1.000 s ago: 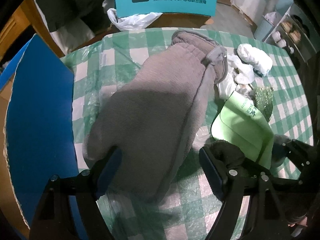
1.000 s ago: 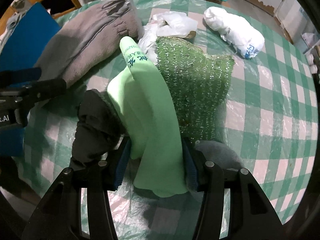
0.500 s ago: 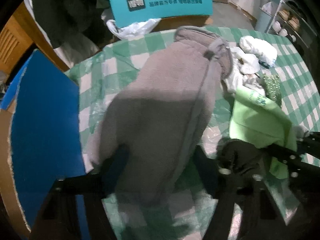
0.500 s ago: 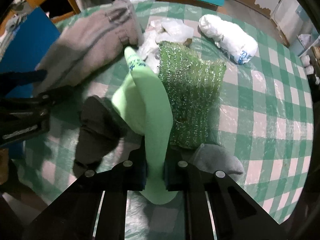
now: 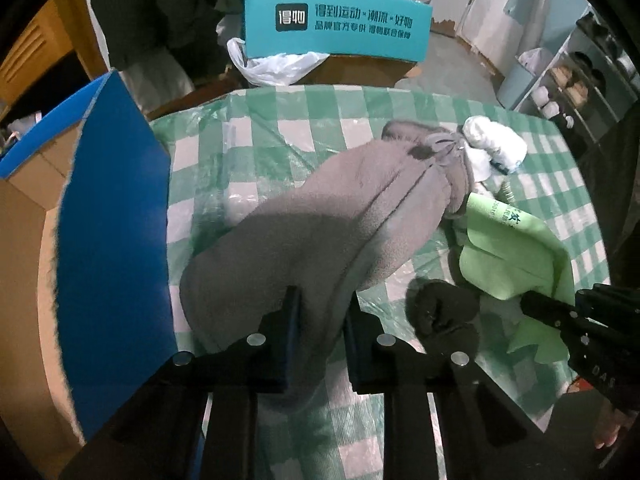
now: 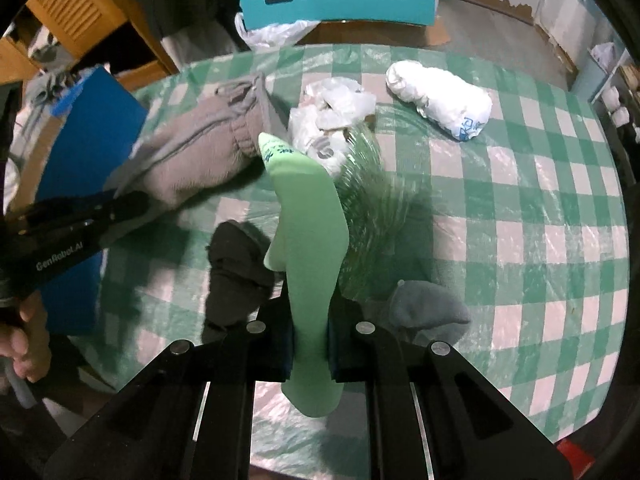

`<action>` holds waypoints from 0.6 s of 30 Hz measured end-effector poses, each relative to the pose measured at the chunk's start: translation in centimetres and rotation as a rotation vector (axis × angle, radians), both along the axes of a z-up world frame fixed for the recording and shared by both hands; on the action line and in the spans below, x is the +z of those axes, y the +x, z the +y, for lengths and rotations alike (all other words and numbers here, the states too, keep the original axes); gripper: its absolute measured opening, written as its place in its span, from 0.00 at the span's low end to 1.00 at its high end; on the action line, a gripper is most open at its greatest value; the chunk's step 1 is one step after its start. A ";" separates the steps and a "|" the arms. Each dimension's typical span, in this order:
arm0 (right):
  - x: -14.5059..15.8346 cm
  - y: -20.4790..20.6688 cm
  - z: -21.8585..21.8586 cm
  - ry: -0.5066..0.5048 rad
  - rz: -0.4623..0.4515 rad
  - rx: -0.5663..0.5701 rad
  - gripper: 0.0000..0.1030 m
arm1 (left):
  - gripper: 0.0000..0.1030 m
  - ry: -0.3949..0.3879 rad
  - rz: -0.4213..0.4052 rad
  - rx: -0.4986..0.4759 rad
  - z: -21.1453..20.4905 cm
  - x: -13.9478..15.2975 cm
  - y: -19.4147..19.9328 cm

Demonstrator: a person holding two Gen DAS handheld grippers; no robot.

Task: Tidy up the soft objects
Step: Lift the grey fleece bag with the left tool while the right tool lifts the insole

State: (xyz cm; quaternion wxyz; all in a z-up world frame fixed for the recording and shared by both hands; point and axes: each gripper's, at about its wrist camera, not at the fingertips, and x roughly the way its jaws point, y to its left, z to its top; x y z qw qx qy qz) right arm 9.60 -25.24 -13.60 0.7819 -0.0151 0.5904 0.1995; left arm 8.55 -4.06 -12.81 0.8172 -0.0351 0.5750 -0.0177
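A second ago both grippers stood open around their cloth; now we have the left gripper (image 5: 320,320) pinched tight on the near end of the grey fleece trousers (image 5: 340,220), and the right gripper (image 6: 308,332) closed on the light green cloth (image 6: 308,216), which rises from the table as a narrow strip. So both grasps look made, and we judge the next step is carrying each piece off to be sorted. The trousers lie slantwise from the near left of the table (image 5: 280,120) toward its far right, their waistband touching a white plastic-wrapped roll (image 5: 496,144). A black sock (image 6: 236,264) sits just left of the green cloth, a grey sock (image 6: 428,308) just right, and a shiny green mesh piece (image 6: 368,200) lies under and behind it, against some crumpled plastic bags (image 6: 332,116). A blue box (image 5: 108,220) stands against the table's left edge, close to the trousers, so we have little room there. The right half of the table is bare checked cover and gives the freest path; the far edge is hemmed by a teal sign (image 5: 340,24).
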 end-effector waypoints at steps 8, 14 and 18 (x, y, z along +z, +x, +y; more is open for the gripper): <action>2.2 -0.3 0.4 0.045 -0.048 -0.005 0.10 | 0.16 -0.042 -0.046 -0.010 -0.3 2.5 -1.5; 3.7 -0.5 0.8 0.055 -0.097 -0.010 0.10 | 0.13 -0.062 -0.092 -0.012 -0.2 4.4 -2.5; 4.7 -0.7 0.9 0.060 -0.131 -0.010 0.10 | 0.12 -0.082 -0.103 -0.008 0.1 5.1 -2.9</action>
